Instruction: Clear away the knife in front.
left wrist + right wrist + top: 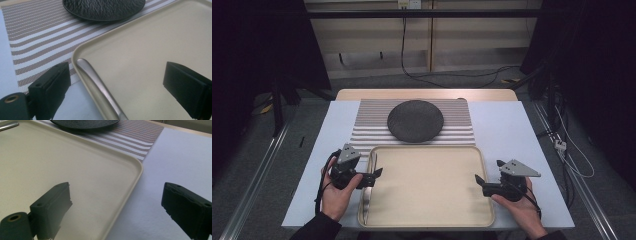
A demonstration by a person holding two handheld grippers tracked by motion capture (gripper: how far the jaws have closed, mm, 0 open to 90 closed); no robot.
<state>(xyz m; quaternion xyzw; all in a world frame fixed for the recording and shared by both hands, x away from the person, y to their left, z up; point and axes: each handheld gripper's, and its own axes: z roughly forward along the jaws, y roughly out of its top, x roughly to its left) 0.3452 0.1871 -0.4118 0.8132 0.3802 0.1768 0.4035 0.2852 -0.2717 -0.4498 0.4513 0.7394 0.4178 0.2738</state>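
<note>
High view: beige tray (427,210) between two open-jawed grippers.

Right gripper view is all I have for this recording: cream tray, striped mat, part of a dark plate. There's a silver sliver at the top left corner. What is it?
Observer: A metal utensil handle, lying inside the tray along its left rim. Which utensil it is, I cannot tell.
Operator: Is the left gripper on it?
Observer: No. The left gripper is open, its jaws on either side of the handle without touching it.
Operator: Is anything else on the tray?
Observer: Nothing else; its cream floor is bare in the high view.
Operator: And the plate, is it on the tray?
Observer: No, the dark plate sits on the striped mat, beyond the tray's far rim.
</note>
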